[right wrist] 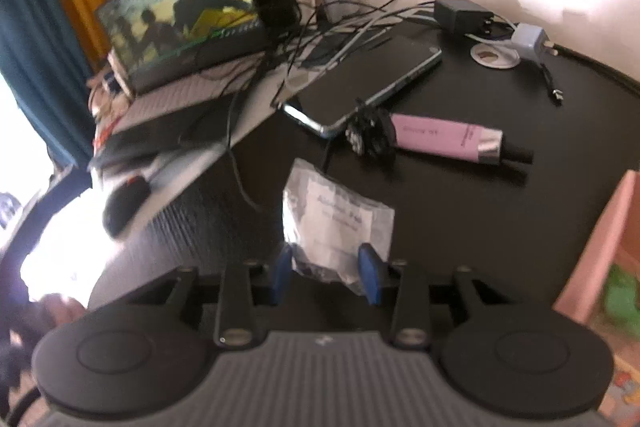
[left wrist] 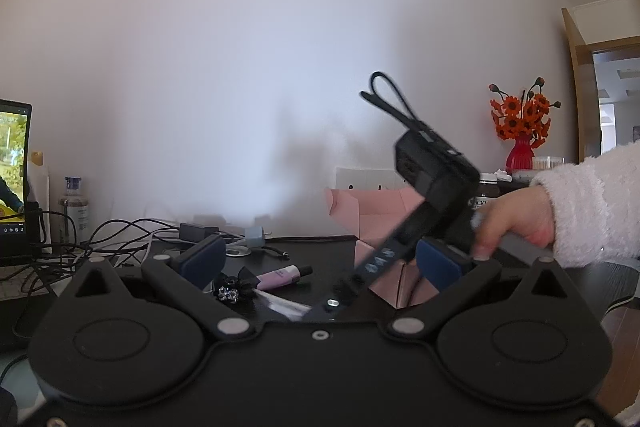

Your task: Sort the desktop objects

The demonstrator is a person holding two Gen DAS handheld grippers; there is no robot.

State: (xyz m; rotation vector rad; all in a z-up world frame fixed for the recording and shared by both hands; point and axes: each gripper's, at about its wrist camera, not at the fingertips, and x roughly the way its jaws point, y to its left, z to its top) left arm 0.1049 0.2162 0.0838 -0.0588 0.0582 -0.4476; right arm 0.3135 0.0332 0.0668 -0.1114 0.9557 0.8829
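Packet between the right tongs (right wrist: pixel 328 275)

The clear plastic packet (right wrist: pixel 336 223) sits between narrowed blue pads, lifted off the dark tabletop (right wrist: pixel 460 211) near its front edge. The left tongs (left wrist: pixel 320 259) stand wide, empty.

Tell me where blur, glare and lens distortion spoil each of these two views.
Left wrist view: the right gripper and hand are motion-smeared, the wall bows with fisheye curve and carries soft shadows. Right wrist view: blurred throughout, so the print on the plastic packet is unreadable; window glare whites out the lower left and the wall top right; the laptop leans.
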